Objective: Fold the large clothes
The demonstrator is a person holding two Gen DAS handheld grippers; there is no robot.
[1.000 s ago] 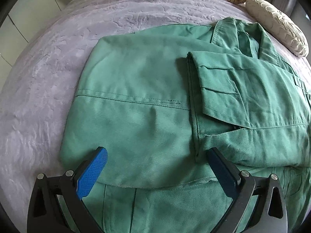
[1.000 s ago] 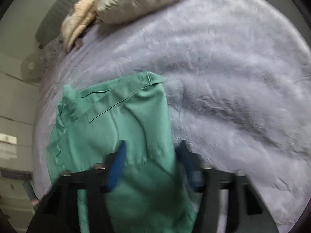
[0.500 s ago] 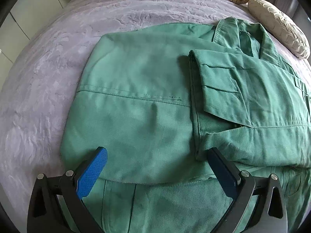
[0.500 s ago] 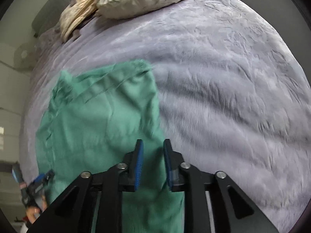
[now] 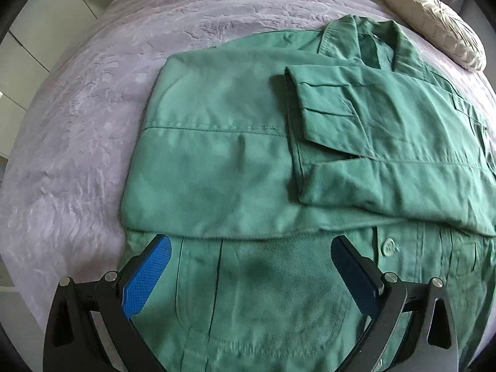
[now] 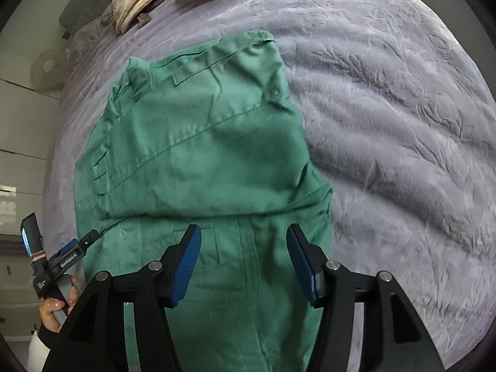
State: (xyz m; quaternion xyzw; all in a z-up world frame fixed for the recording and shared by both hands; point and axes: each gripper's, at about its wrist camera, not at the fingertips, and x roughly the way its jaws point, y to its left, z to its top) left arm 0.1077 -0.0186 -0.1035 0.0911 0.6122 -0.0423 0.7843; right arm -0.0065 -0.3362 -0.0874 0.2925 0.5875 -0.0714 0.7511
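Green jacket (image 5: pixel 217 161) runs past the frame's lower edge.

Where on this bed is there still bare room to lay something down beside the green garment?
The purple bedspread lies bare in a broad patch right of the green work garment, out to the bed's edge. A narrower strip runs along the garment's left side. It is crowded at the head of the bed, where the cream pillow and a striped cloth lie.
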